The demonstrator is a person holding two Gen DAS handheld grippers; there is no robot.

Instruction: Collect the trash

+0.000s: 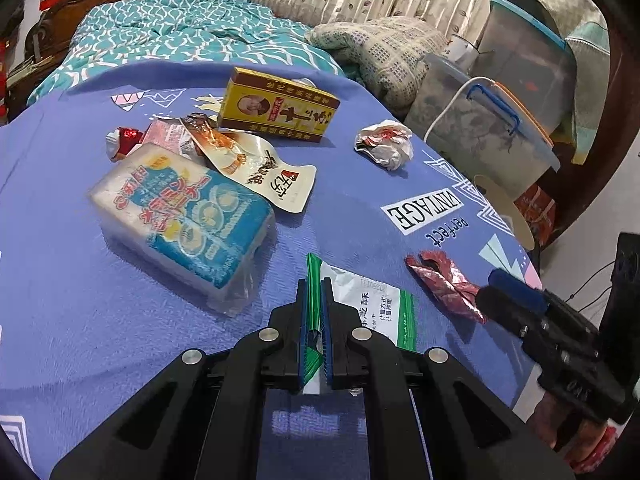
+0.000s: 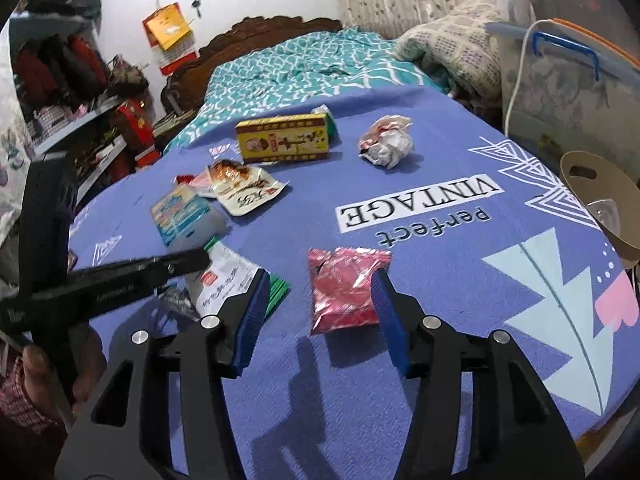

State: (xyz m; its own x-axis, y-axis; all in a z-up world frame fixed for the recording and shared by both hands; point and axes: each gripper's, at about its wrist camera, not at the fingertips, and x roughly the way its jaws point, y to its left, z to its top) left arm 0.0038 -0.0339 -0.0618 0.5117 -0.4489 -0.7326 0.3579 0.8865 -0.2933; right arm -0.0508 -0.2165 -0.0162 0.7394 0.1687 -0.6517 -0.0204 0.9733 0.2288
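Litter lies on a purple-blue bed sheet (image 2: 440, 360). My left gripper (image 1: 314, 284) is shut on a green-and-white snack wrapper (image 1: 372, 304), whose edge is pinched between the blue pads. My right gripper (image 2: 320, 276) is open, and a crumpled red foil wrapper (image 2: 344, 288) lies flat on the sheet between its fingers, its right edge at the right pad. Farther back are a yellow box (image 1: 280, 110), a crumpled white paper ball (image 1: 384, 144), a blue-white tissue pack (image 1: 184, 216), a cream sachet (image 1: 260, 164) and a small red foil wrapper (image 1: 122, 140).
Clear lidded storage boxes (image 1: 480, 128) and a tan bin (image 2: 596, 200) stand off the bed's right edge. A patterned pillow (image 1: 384, 52) and teal quilt (image 1: 180, 32) fill the far end. Cluttered shelves (image 2: 72, 92) are on the left. A person's hand (image 2: 36, 364) holds the left gripper.
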